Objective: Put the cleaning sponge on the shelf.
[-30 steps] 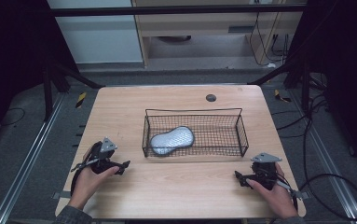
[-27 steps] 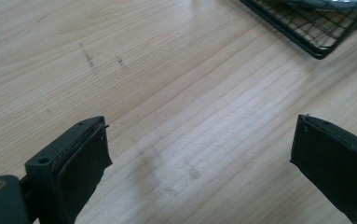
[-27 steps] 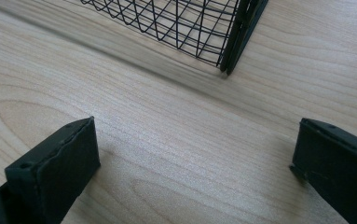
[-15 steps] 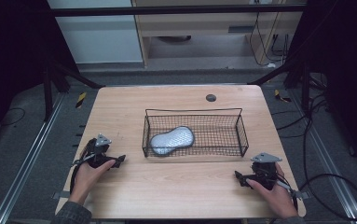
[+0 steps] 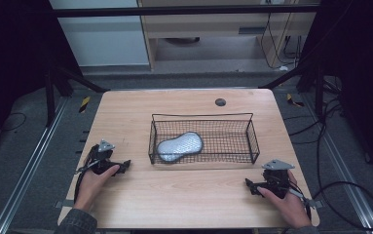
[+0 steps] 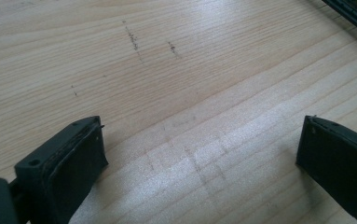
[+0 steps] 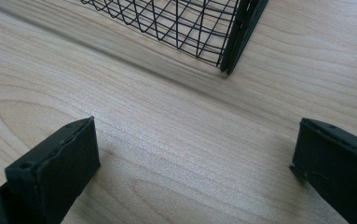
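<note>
A black wire basket (image 5: 252,141) stands in the middle of the wooden table (image 5: 184,195). Inside it, at its left end, lies a silver-grey peanut-shaped pouch (image 5: 179,146). My left gripper (image 5: 123,166) rests low on the table left of the basket, held by a hand, its jaws wide apart over bare wood (image 6: 199,154). My right gripper (image 5: 250,185) rests near the table's front right, also open with nothing between its jaws (image 7: 195,168). The basket's corner (image 7: 236,42) shows just ahead in the right gripper view.
A small dark round hole (image 5: 220,102) sits in the table near its far edge. Metal frame rails (image 5: 23,170) run along both sides of the table, and cables (image 5: 349,195) trail on the floor at the right.
My left gripper has shifted slightly toward the table's left front and settled lower. The right gripper and the basket have stayed put.
</note>
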Demonstrator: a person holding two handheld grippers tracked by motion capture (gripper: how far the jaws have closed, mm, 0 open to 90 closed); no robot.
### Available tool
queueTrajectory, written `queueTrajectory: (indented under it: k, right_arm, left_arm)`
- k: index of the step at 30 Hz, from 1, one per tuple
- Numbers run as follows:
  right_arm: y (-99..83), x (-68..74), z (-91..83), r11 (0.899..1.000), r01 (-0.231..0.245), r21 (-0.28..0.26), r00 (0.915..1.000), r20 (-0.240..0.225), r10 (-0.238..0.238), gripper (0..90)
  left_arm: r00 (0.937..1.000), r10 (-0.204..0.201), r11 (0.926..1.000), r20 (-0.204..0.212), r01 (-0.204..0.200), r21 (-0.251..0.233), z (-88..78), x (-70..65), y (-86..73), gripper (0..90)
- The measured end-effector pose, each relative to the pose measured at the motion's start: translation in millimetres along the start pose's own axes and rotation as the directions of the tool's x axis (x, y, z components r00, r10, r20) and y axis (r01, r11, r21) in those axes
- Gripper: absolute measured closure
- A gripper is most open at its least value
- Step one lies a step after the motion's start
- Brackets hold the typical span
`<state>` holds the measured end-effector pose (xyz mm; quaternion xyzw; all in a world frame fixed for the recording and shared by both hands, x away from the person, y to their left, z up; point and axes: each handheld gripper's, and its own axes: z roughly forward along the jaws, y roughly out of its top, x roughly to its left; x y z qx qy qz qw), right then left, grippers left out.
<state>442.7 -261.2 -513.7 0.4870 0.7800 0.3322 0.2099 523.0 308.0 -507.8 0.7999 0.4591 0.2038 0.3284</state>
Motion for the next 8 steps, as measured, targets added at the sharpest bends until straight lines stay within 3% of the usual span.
queueTrajectory:
  k: [8]
  right_arm:
    - [0.0, 0.0, 0.0, 1.0, 0.0, 0.0, 1.0, 0.0, 0.0, 0.6]
  left_arm:
    - [1.0, -0.001, 1.0, -0.002, 0.001, 0.0, 0.0, -0.1, -0.1, 0.0]
